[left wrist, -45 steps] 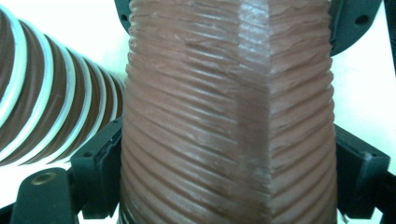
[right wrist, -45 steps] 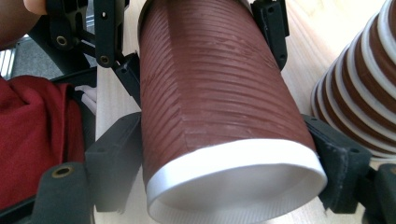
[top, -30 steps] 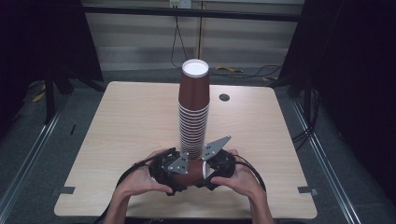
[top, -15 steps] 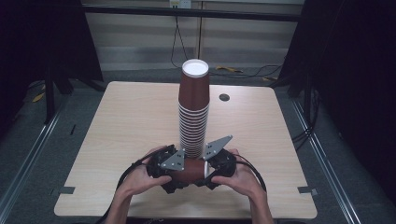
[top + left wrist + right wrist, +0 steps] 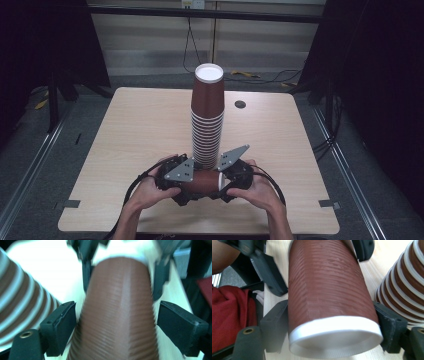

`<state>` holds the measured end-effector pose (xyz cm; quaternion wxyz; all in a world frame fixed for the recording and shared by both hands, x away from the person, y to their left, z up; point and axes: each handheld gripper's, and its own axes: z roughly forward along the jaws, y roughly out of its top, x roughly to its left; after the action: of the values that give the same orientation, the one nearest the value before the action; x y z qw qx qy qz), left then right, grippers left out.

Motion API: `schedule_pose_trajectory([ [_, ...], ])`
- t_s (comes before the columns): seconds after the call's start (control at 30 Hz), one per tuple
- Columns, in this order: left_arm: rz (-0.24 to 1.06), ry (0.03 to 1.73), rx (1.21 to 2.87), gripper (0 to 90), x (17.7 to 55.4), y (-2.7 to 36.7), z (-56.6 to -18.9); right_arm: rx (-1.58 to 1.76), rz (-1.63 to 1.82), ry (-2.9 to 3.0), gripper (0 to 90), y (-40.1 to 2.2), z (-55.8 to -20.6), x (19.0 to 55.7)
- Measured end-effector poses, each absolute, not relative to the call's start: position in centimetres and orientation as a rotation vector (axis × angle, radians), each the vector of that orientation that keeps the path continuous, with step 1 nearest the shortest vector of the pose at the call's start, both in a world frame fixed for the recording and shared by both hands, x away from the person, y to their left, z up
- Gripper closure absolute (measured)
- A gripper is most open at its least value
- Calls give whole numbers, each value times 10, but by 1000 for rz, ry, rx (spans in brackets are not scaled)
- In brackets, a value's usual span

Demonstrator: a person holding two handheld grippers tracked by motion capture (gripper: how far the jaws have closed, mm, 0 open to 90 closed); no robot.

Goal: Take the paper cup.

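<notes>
In the lower middle of the high view, a single brown paper cup (image 5: 202, 181) lies on its side between the two grippers, just in front of the tall stack of cups (image 5: 206, 122) that stands near the centre of the table (image 5: 130, 130). The right gripper (image 5: 332, 327) holds this cup at its white rim end, with both pads pressed against the wall, probably to keep it steady. The left gripper (image 5: 115, 322) sits around the narrow bottom end; its jaws have just been closing with the cup between them, but in the left gripper view the right pad still stands apart from the wall, so I judge it does not grip yet. The stack is very close behind both grippers and could be knocked. A small dark round thing (image 5: 240, 104), a hole or a cap, is in the table's upper right part, well apart.
</notes>
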<state>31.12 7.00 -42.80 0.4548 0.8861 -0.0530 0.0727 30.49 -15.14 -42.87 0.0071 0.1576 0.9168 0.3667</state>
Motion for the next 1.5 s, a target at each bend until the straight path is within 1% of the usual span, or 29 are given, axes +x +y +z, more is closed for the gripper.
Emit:
schedule_pose_trajectory([
  [0.1, 197, -97, 2162, 157, 312, 74, -425, 495, 1154, 2856, 235, -152, -428, 305],
  [0.33, 191, -2, 2090, 156, 315, 88, -423, 564, 1156, 2844, 233, -159, -429, 306],
  [0.47, 210, 46, 2094, 156, 317, 94, -426, 619, 1161, 2829, 232, -162, -432, 308],
  [0.67, 192, 85, 2037, 156, 319, 104, -427, 668, 1263, 2763, 231, -171, -434, 308],
  [0.77, 176, 107, 1973, 156, 318, 109, -429, 694, 1316, 2753, 231, -176, -438, 307],
  [0.93, 181, 138, 1928, 156, 315, 113, -433, 701, 1369, 2714, 231, -180, -438, 305],
  [1.03, 198, 187, 1893, 156, 314, 116, -436, 698, 1410, 2689, 232, -181, -440, 303],
  [1.1, 186, 207, 1878, 154, 313, 118, -440, 695, 1450, 2679, 231, -182, -444, 301],
  [1.2, 179, 210, 1878, 154, 311, 120, -444, 712, 1451, 2674, 232, -184, -448, 300],
  [1.27, 147, 200, 1870, 155, 311, 121, -446, 716, 1494, 2662, 232, -188, -452, 298],
  [1.5, 116, 186, 1833, 155, 310, 118, -450, 687, 1529, 2640, 232, -188, -454, 294],
])
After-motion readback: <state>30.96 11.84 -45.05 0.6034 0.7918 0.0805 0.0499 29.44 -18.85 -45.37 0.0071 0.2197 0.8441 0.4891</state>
